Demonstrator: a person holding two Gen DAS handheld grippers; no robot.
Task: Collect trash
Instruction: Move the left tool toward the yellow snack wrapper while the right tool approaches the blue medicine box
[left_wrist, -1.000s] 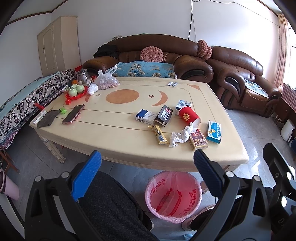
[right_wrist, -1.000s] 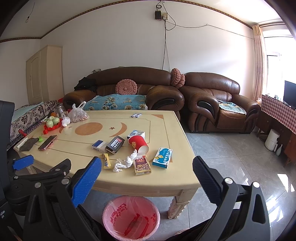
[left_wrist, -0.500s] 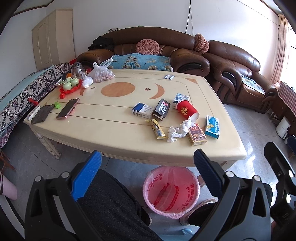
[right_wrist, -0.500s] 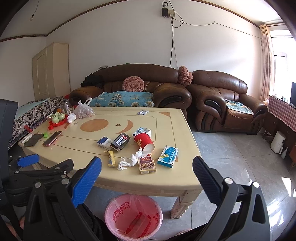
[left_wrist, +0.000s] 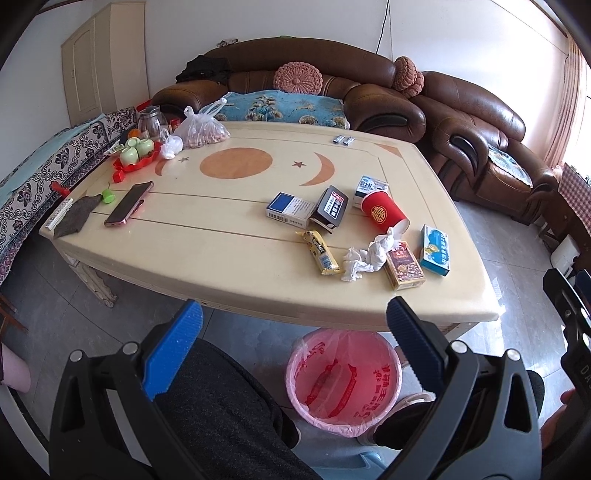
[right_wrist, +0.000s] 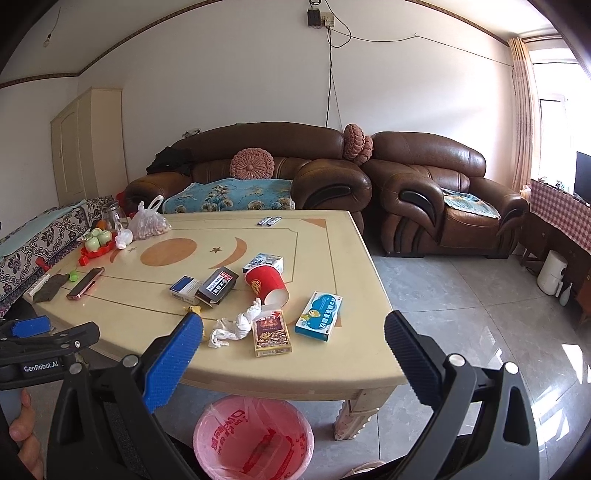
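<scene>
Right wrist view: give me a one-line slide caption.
Open right gripper faces a table with a tipped red cup, crumpled tissue and boxes, pink bin below.

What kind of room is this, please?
Most likely a home living room: a brown leather sofa and armchair stand behind a low table, with a pink bin beneath its near edge.

Cup (left_wrist: 384, 213) on table (left_wrist: 207, 254); bin (left_wrist: 343, 380) beneath.
</scene>
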